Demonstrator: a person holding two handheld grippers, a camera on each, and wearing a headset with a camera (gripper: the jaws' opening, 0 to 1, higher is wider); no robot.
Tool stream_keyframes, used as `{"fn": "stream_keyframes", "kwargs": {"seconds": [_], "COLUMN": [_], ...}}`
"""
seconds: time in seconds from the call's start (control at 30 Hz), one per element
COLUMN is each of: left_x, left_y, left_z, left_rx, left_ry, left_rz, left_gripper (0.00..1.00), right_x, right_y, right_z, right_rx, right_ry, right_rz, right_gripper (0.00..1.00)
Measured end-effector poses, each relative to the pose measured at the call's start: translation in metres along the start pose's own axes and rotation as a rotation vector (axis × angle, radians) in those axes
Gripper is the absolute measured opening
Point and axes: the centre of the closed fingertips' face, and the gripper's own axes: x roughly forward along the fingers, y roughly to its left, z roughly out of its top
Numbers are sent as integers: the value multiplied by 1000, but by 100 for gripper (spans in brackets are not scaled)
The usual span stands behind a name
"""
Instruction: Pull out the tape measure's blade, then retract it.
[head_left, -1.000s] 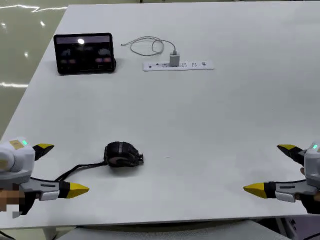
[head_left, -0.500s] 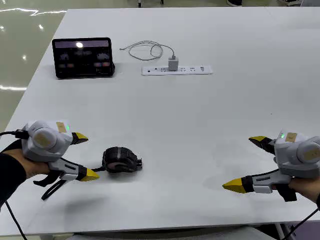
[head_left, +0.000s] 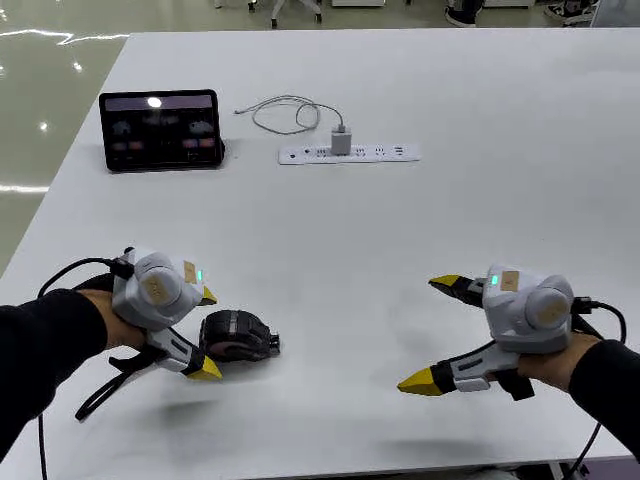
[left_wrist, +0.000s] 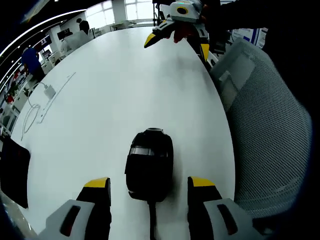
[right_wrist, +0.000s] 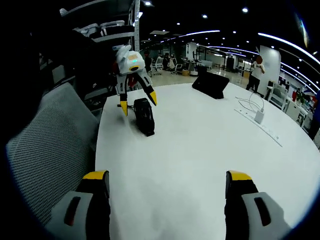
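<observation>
The tape measure (head_left: 238, 336) lies on the bench (head_left: 400, 240) between the spread tips of your left claw (head_left: 207, 334), not yet pinched. Your right claw (head_left: 430, 332), also spread, hovers well to its right. If you close off-centre, the round case can slip out.

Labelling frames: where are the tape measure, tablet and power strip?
tape measure (head_left: 236, 336), head view, top of black case
tablet (head_left: 160, 130), head view, middle of screen
power strip (head_left: 385, 153), head view, right part of white body
</observation>
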Motion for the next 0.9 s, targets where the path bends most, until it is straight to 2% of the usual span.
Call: {"fn": "stream_keyframes", "kwargs": {"seconds": [0.03,0.2,0.27,0.37,0.4,0.5,0.63,0.7,0.77,0.9], "left_x": [2,9,9,12,12,12,11,11,11,12], "left_y": [1,5,6,-2,-1,2,2,3,7,9], "left_z": [0,10,14,13,14,15,17,18,19,21], "left_rx": [13,46,64,87,78,93,106,103,93,110], "left_ry": [7,-12,-25,-18,-19,-33,-27,-28,-32,-31], "left_rz": [-1,0,1,-46,-35,-31,-27,-23,-10,-8], "left_gripper": [56,51,43,35,34,33,32,32,31,31], "right_x": [3,21,27,37,40,48,58,63,68,79], "right_y": [0,1,3,5,6,5,7,9,9,11], "right_z": [2,9,14,17,16,15,17,20,28,33], "right_rx": [1,-34,-52,-67,-68,-74,-76,-85,-72,-82], "right_ry": [-4,3,-10,-4,1,17,25,26,6,9], "right_rz": [6,34,49,72,76,85,99,110,113,123], "right_gripper": [90,83,76,73,72,68,66,64,62,59]}}
